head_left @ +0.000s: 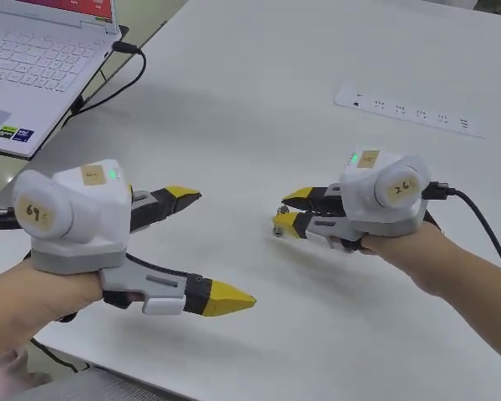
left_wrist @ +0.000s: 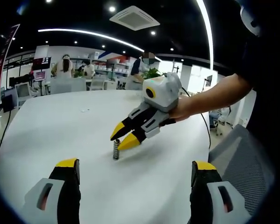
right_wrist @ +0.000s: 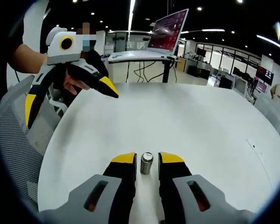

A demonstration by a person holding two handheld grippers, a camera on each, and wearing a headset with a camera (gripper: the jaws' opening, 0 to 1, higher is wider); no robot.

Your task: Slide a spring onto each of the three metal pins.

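The left gripper (head_left: 220,246) hovers over the near left part of the white bench (head_left: 259,83), its jaws spread wide and holding nothing. Towards the middle, a spring (right_wrist: 146,163) stands upright on the bench between the narrowly parted jaws of the right gripper (head_left: 284,211), a sliver of gap on each side. A laptop (head_left: 33,58) sits at the far left corner.

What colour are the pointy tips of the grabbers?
Yellow. The left gripper shows them best in the head view.
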